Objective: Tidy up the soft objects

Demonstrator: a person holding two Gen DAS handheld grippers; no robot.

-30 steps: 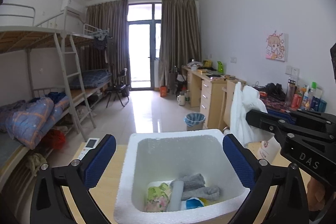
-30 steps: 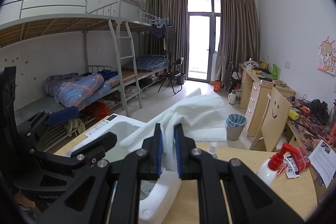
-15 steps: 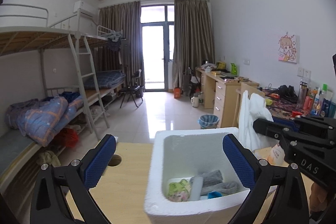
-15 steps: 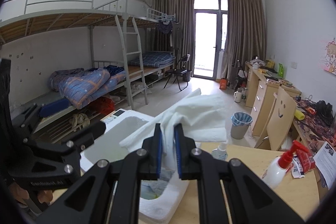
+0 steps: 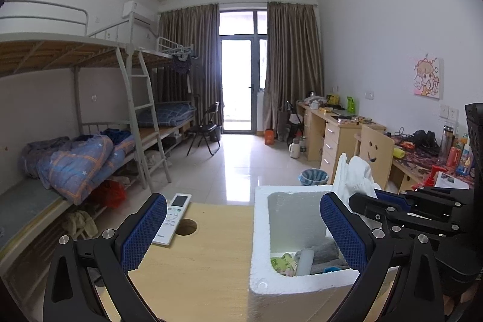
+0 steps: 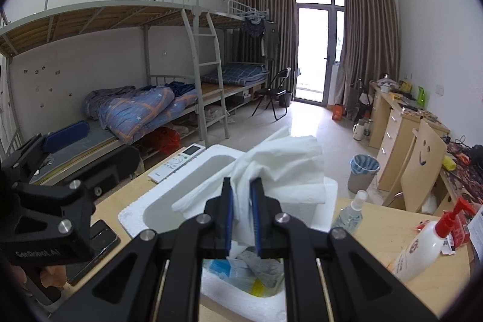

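Pinching a crumpled white paper towel between my right gripper's blue pads, I have it hanging over the white foam box, which sits on the pale wooden desk. Inside the box lie a grey rolled cloth and a green patterned pouch. My left gripper is spread wide and empty, its right finger at the box's near rim.

At 10 o'clock from the box rests a white remote control; at 3 o'clock in the right view stand a clear spray bottle and a white pump bottle with a red nozzle.

My worry: the towel is light and billowy, so letting go too high could drape it over the rim or let it drift out.
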